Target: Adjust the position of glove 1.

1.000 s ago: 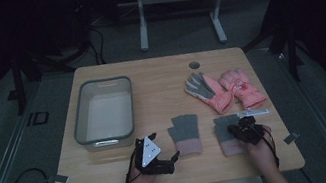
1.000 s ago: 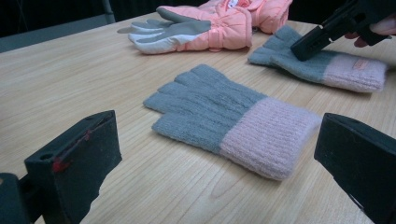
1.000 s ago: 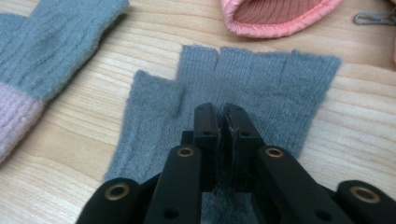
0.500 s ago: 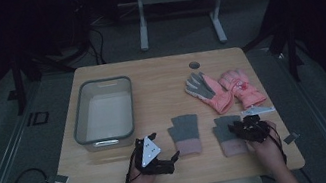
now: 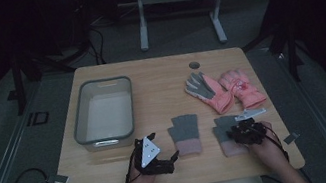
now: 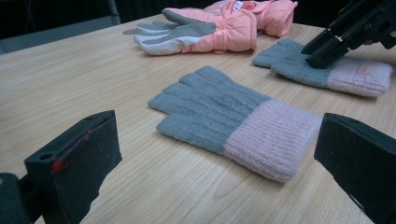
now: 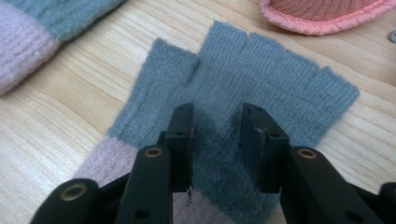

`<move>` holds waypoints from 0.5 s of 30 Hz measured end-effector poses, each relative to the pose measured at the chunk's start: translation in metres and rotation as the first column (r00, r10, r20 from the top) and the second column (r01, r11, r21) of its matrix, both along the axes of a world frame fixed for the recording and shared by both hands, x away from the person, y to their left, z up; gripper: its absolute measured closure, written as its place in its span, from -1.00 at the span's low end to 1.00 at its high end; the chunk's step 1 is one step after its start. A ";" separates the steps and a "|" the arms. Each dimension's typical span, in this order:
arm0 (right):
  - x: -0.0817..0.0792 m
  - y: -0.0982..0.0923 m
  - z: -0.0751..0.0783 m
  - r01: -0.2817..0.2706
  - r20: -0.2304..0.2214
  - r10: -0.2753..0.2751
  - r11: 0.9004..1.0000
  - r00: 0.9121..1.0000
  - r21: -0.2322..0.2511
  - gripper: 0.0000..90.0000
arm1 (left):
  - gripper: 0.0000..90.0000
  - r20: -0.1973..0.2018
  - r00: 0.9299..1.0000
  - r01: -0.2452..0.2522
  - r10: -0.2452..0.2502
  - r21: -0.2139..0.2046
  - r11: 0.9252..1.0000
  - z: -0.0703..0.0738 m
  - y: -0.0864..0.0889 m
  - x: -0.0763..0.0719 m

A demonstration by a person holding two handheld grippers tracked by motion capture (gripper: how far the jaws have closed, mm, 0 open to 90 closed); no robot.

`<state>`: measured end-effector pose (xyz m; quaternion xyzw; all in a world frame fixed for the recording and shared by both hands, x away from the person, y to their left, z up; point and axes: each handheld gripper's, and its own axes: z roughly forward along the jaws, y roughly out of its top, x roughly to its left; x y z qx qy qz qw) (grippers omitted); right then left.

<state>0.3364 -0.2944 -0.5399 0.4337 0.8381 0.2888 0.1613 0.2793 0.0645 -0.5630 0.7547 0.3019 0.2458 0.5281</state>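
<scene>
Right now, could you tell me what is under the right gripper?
The right gripper is on a grey knit glove lying on the table; its pink cuff is mostly covered.

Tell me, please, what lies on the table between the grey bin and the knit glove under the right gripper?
In the high view, between the grey bin and that knit glove lies a second grey-and-pink knit glove, flat on bare wood.

Light wooden table point(image 5: 159, 79). On it: grey tub point(image 5: 103, 113) left, two grey-pink knit gloves point(image 5: 186, 134) near front edge. Pink ski gloves point(image 5: 224, 90) lie right.
</scene>
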 end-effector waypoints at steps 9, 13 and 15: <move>-0.005 0.006 -0.002 0.060 0.034 -0.060 0.998 0.998 -0.007 0.81 | -1.00 0.003 1.000 0.000 0.000 0.008 1.000 0.000 0.000 0.000; -0.006 0.008 -0.002 0.086 0.040 -0.086 0.996 0.996 -0.006 0.88 | -1.00 0.000 1.000 -0.004 0.004 -0.001 1.000 0.000 0.000 0.000; -0.006 0.007 0.001 0.102 0.029 -0.102 0.995 0.994 0.008 0.89 | -1.00 0.002 1.000 -0.014 0.014 -0.005 1.000 0.000 0.001 0.000</move>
